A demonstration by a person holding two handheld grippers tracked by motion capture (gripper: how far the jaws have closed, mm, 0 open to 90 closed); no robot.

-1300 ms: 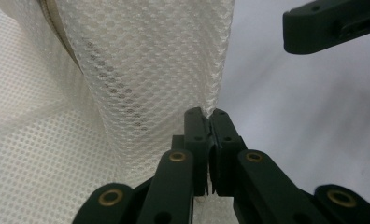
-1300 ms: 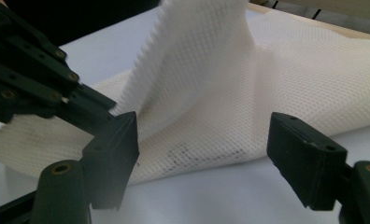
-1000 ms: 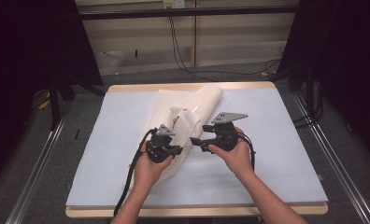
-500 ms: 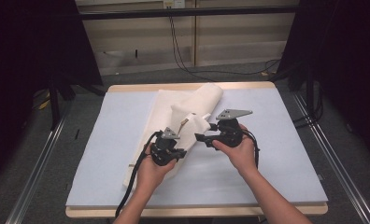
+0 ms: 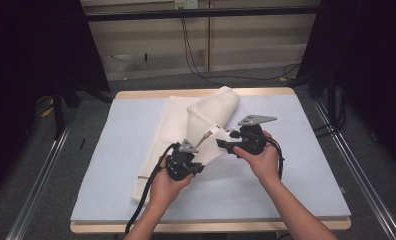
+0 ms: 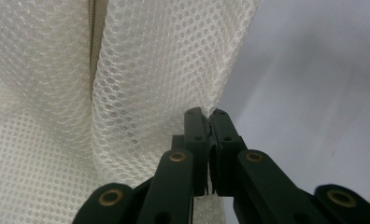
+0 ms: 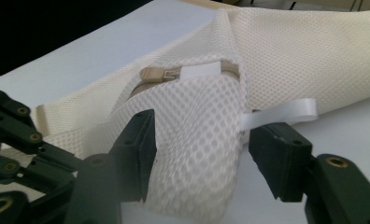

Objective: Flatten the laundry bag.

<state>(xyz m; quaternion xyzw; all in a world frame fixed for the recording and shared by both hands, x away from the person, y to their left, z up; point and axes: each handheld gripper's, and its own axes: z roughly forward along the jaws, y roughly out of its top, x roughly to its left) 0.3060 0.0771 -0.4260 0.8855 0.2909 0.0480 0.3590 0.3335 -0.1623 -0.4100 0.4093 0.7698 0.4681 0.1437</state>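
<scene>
A white mesh bag (image 5: 211, 112) lies on the pale blue mat (image 5: 296, 175), its near part folded over and lifted between my hands. My left gripper (image 5: 200, 168) is shut on the bag's edge (image 6: 174, 93), the jaws pressed together with mesh pinched at their tips (image 6: 206, 113). My right gripper (image 5: 221, 144) faces it from the right. Its jaws have just been closing around a raised fold of mesh (image 7: 197, 140); the left pad (image 7: 143, 140) is at the mesh and the right pad (image 7: 276, 158) stands apart from it. A tan zipper pull (image 7: 157, 73) and a white ribbon tag (image 7: 286, 109) sit on that fold.
The mat covers a wooden table (image 5: 201, 227) whose front edge runs below my forearms. Black frames and cables (image 5: 196, 55) stand behind the table on the grey floor. Bare mat lies to the right of the bag.
Both hands stay in about the same place. The right gripper has edged slightly right and up, and the lifted fold of the bag between the grippers has shifted a little.
</scene>
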